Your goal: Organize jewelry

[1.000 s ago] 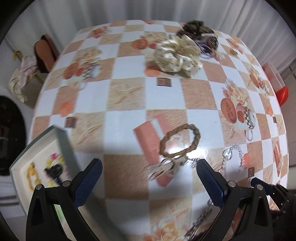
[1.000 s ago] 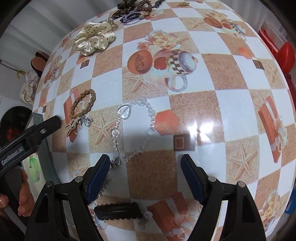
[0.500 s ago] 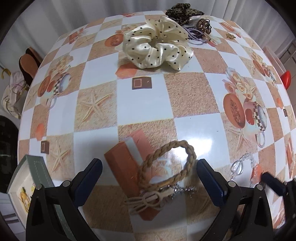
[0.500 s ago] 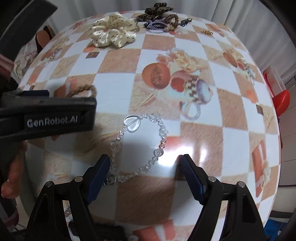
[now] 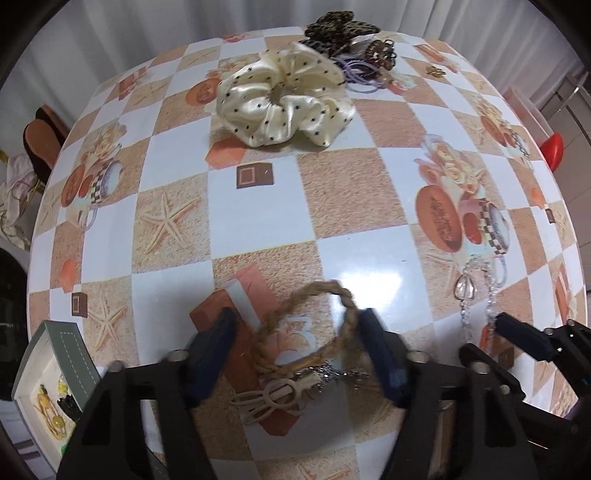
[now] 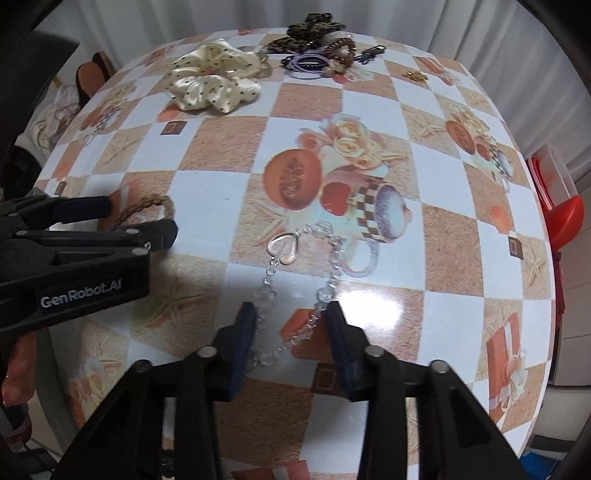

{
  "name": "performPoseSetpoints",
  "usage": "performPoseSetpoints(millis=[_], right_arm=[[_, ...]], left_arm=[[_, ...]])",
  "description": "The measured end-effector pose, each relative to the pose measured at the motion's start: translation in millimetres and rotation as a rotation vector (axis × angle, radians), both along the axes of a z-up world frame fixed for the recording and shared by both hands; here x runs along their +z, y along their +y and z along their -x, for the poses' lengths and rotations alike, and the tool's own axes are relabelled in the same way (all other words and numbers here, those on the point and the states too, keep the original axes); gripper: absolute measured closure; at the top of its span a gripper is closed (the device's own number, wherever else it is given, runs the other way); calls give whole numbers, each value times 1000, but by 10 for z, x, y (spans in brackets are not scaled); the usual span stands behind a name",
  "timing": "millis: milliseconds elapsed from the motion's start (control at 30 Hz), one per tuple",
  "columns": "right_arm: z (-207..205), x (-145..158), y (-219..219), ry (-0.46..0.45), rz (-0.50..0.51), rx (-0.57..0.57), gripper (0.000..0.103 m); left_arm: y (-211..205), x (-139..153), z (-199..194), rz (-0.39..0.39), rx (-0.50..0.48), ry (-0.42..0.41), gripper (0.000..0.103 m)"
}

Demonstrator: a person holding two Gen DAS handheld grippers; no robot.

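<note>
A braided tan rope bracelet with a metal charm lies on the table between the fingers of my left gripper, which is partly closed around it; the right finger touches the braid. It also shows in the right wrist view. A clear crystal bead chain with a heart pendant lies between the fingers of my right gripper, which has narrowed around its lower loop. The chain also shows in the left wrist view. A grey jewelry box holding small pieces sits at the table's near left edge.
A cream polka-dot scrunchie lies at the far middle, with a leopard clip, purple hair ties and a small gold piece behind it. The patterned tablecloth covers the table. A red object stands off the right edge.
Both grippers have moved down onto the table and their fingers have narrowed, the left around the rope bracelet, the right around the crystal chain.
</note>
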State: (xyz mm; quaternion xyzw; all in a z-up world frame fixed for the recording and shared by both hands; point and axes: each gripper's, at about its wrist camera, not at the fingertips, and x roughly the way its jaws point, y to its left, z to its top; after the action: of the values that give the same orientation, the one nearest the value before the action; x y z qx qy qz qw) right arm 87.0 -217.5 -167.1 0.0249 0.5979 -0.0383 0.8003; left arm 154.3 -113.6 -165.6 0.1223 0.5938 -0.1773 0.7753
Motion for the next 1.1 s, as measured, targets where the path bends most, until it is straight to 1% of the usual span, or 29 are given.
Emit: performPoseSetpoints(millis=[33,67,100,133,167,300,333,467,700,867,1100], right_arm=[[4,1,14,1,-2,0,68],[4,-1,21,2,-4,0,71],[1,3,25,2,-5,1,77],[-5,7,24,4,-8,1,82],[-7,12,22,5,-13,0,85],[-4,41,-39,-2,-40,-29,91],[-6,50,-67,-5,-55,-37,95],[29,55,-202,-1,-171,-89,95],[84,82,-327,6,-280,-155,95],[92,133,-352,2,-321,-178,95],[94,303,-267,-19,-331,-154,95]], left_arm=[[-13,17,3,1,-5,-2,50],[-25,39,15,3,-6,-4,62],[-38,59,5,5,-7,-5,74],[-28,58,-4,8,-5,-4,78],[-15,60,-10,11,1,-4,86],[126,98,-16,57,39,-4,86],[163,118,-16,72,48,-3,86],[268,218,43,107,75,-14,86],[442,392,225,143,114,-34,86],[613,496,338,156,156,-43,86],[880,597,497,157,201,-51,86]])
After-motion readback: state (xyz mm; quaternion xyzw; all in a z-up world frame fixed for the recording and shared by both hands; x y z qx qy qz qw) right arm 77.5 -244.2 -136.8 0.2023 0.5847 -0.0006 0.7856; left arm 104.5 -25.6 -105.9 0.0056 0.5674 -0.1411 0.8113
